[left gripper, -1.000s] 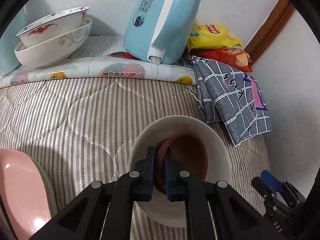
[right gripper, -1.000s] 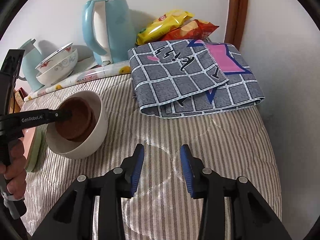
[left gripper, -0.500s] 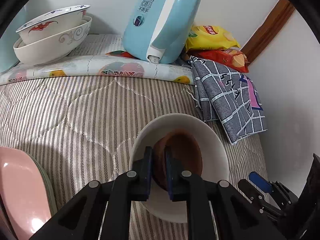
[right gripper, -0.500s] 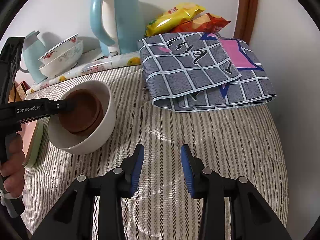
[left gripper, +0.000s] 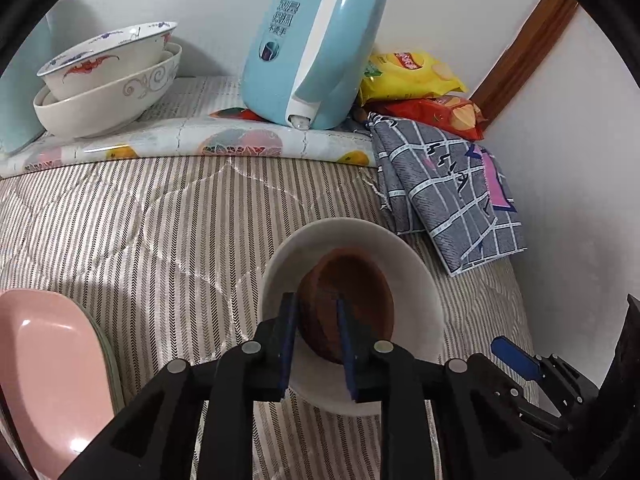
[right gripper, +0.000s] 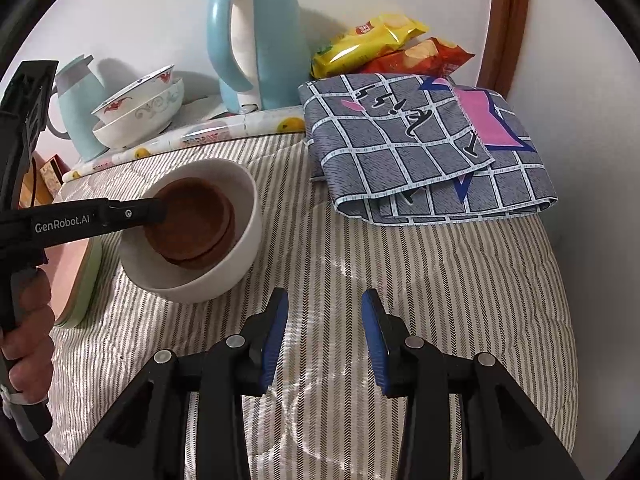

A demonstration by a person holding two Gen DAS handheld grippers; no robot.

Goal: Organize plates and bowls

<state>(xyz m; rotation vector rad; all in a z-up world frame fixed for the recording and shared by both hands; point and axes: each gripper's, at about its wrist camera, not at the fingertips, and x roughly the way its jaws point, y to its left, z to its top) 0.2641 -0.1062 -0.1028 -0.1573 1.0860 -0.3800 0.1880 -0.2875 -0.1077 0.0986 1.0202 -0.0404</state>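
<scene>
While my left gripper [left gripper: 316, 338] stood parted over the rim of the brown bowls [left gripper: 352, 304], gripping nothing, those sat nested inside the white bowl [left gripper: 416, 264] on the striped quilt [left gripper: 160, 232]. My right gripper [right gripper: 324, 336] hung open and empty nearby. Judged sound practice: withdraw straight up, without tipping the stack. Beyond stood the two stacked patterned bowls [left gripper: 108, 80] beside the kettle [left gripper: 312, 48].

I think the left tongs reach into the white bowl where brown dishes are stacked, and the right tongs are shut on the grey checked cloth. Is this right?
Not fully. The right tongs are open and hold nothing; the right wrist view shows them over the striped quilt, apart from the grey checked cloth. The rest is right: the left tongs reach into the white bowl with the brown dishes.
</scene>
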